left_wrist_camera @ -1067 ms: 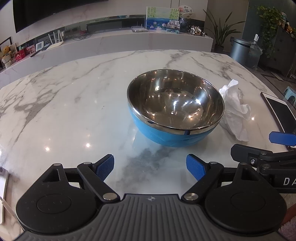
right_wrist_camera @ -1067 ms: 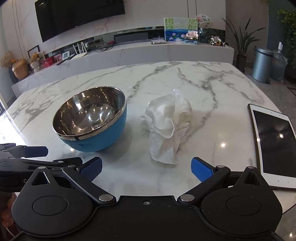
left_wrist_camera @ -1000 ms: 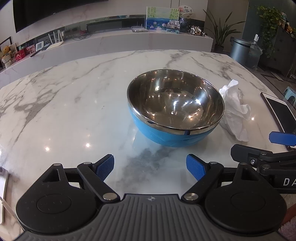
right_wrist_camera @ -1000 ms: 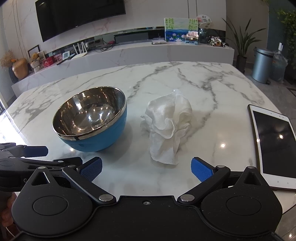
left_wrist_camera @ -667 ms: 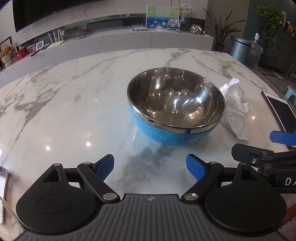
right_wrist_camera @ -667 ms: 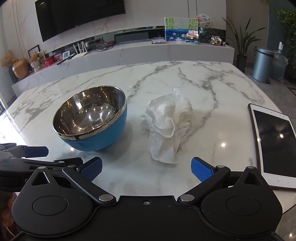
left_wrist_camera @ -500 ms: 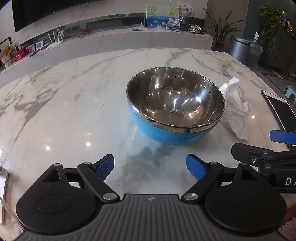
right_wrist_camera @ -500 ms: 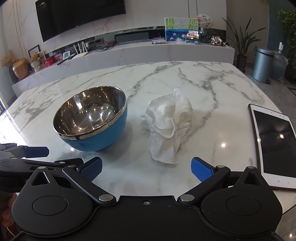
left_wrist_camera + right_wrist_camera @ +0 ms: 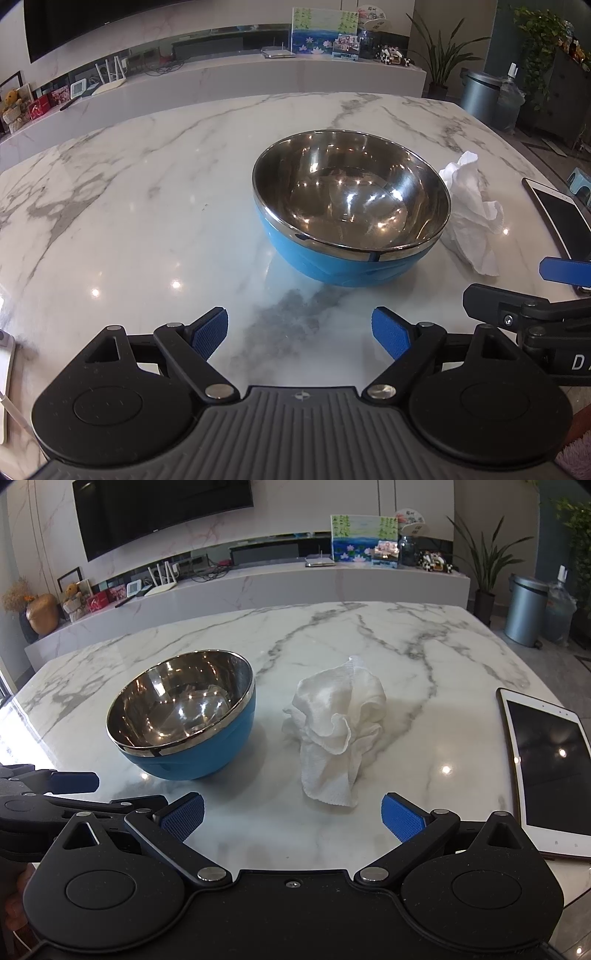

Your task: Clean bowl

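Note:
A blue bowl [image 9: 351, 206] with a shiny steel inside stands upright on the marble table [image 9: 129, 206]; it also shows in the right wrist view [image 9: 181, 716]. A crumpled white cloth [image 9: 338, 725] lies just right of it, also seen in the left wrist view [image 9: 471, 218]. My left gripper [image 9: 300, 334] is open and empty, a short way in front of the bowl. My right gripper [image 9: 291, 818] is open and empty, just in front of the cloth.
A white tablet [image 9: 546, 760] lies at the table's right edge, also in the left wrist view [image 9: 561, 218]. A white object [image 9: 5, 373] sits at the near left edge. A low counter [image 9: 258, 587] with ornaments runs behind the table.
The left gripper has edged slightly towards the bowl. The right gripper, the bowl and the cloth have hardly moved.

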Motion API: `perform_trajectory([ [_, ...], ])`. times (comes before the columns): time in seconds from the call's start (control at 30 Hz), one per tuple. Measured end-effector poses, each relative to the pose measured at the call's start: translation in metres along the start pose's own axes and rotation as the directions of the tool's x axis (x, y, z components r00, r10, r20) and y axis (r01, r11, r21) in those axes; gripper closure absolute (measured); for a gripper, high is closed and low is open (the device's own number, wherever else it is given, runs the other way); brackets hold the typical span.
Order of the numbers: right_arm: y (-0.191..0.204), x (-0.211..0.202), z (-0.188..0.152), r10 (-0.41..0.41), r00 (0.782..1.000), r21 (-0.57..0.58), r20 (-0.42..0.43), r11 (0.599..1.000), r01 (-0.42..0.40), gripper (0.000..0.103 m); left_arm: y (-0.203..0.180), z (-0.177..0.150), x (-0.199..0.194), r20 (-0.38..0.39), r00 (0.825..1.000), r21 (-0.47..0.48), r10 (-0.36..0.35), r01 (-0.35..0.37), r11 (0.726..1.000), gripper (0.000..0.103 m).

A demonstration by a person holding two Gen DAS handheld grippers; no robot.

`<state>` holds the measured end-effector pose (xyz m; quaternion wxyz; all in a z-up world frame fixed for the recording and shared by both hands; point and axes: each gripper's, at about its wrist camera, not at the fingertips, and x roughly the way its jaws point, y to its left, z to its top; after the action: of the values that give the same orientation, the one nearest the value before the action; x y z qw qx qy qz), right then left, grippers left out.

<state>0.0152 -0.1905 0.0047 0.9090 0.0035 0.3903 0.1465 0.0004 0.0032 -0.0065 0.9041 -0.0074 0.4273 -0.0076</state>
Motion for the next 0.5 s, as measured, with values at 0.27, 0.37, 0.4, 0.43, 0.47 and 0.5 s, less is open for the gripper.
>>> perform_trajectory([
  [0.27,0.0007,0.0004,0.0002,0.002,1.000,-0.005,-0.003,1.000,-0.002,0.001,-0.0002,0.0005,-0.0005,-0.004,1.000,-0.002,-0.004,0.004,1.000,0.018],
  [0.37,0.0005,0.0011,-0.0003,0.003,1.000,-0.006,-0.003,1.000,-0.003,0.001,-0.0010,0.0015,0.0001,-0.006,1.000,-0.002,-0.003,0.003,1.000,0.018],
  [0.4,0.0004,0.0013,-0.0002,0.003,1.000,-0.005,-0.004,1.000,-0.003,0.001,-0.0008,0.0014,-0.0001,-0.006,1.000,-0.003,-0.003,0.003,1.000,0.018],
  [0.43,0.0003,0.0012,-0.0001,0.004,1.000,-0.005,-0.003,1.000,-0.004,0.001,-0.0004,0.0012,-0.0003,-0.006,1.000,-0.005,-0.003,0.003,1.000,0.018],
  [0.47,0.0002,0.0010,-0.0002,0.005,1.000,-0.006,-0.002,1.000,-0.005,0.001,-0.0001,0.0010,-0.0006,-0.005,1.000,-0.007,-0.004,0.004,1.000,0.018],
  [0.5,0.0004,0.0009,-0.0005,0.006,1.000,-0.007,-0.002,1.000,-0.006,0.001,0.0000,0.0011,-0.0007,-0.005,1.000,-0.007,-0.005,0.005,1.000,0.018],
])
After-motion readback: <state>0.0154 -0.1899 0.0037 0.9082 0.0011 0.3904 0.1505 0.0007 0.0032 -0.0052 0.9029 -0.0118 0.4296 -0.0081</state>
